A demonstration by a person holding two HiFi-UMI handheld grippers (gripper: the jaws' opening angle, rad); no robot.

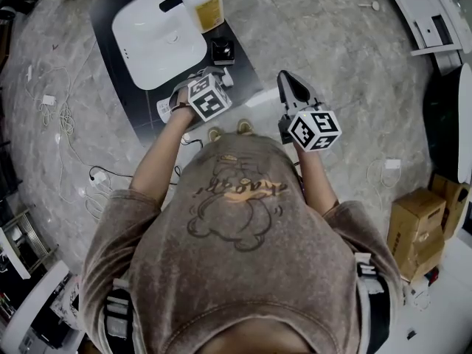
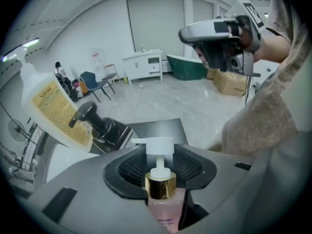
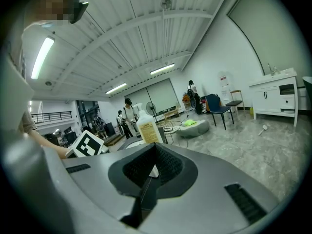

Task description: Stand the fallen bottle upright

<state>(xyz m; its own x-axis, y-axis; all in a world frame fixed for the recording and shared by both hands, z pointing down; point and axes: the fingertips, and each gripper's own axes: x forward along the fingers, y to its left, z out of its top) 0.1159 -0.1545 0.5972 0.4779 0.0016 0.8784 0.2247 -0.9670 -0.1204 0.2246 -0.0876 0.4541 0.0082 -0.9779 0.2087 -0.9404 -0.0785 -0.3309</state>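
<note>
My left gripper (image 2: 158,165) is shut on a small pink bottle (image 2: 163,211) with a gold collar and a white pump head (image 2: 157,146). The bottle stands along the jaws, pump end outward. In the head view the left gripper (image 1: 217,81) hovers over the black table's near edge, and its marker cube hides most of the bottle. My right gripper (image 1: 287,83) hangs to the right, off the table, jaws shut and empty; in its own view the right gripper's (image 3: 150,168) pads meet in a line.
A white basin (image 1: 158,39) lies on the black table (image 1: 243,65). A big pump bottle with a yellow label (image 1: 203,2) stands at its far corner. A black pump dispenser (image 2: 95,121) stands near it. Cardboard boxes (image 1: 420,227) and cables (image 1: 66,116) lie on the floor.
</note>
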